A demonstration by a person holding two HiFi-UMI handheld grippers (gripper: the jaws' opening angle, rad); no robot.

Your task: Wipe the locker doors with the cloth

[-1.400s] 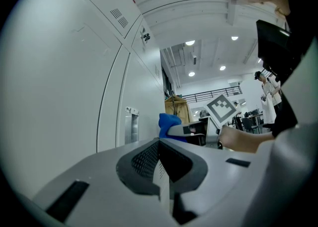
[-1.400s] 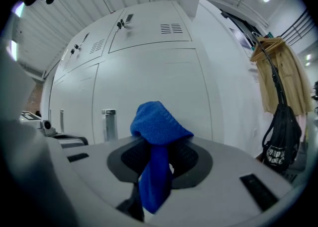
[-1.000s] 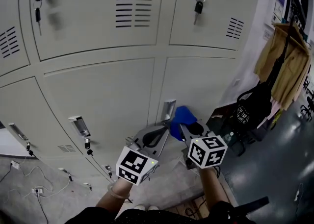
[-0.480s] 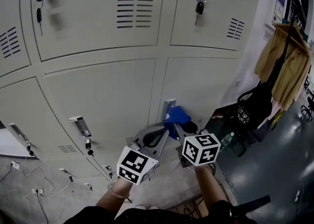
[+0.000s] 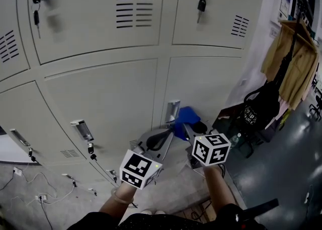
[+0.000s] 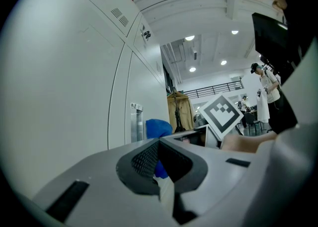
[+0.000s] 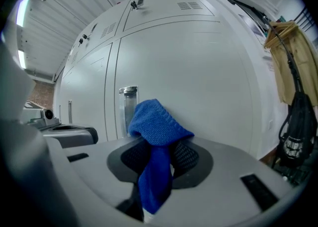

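My right gripper (image 5: 190, 127) is shut on a blue cloth (image 5: 186, 119), which bunches above the jaws and hangs down between them (image 7: 156, 127). The cloth sits close to the lower right locker door (image 5: 206, 85), just right of its recessed metal handle (image 5: 172, 109); I cannot tell whether it touches. The same handle (image 7: 127, 108) shows left of the cloth in the right gripper view. My left gripper (image 5: 157, 140) hovers lower left of the right one, jaws shut with nothing between them (image 6: 159, 146).
Grey lockers fill the wall, and keys hang from upper locks (image 5: 200, 0) (image 5: 36, 7). A tan coat (image 5: 292, 65) and a black bag (image 5: 259, 108) hang at the right. Cables (image 5: 35, 194) lie on the floor at lower left.
The right gripper with the cloth swung a little left along the locker door, then back right. The left gripper has stayed put.
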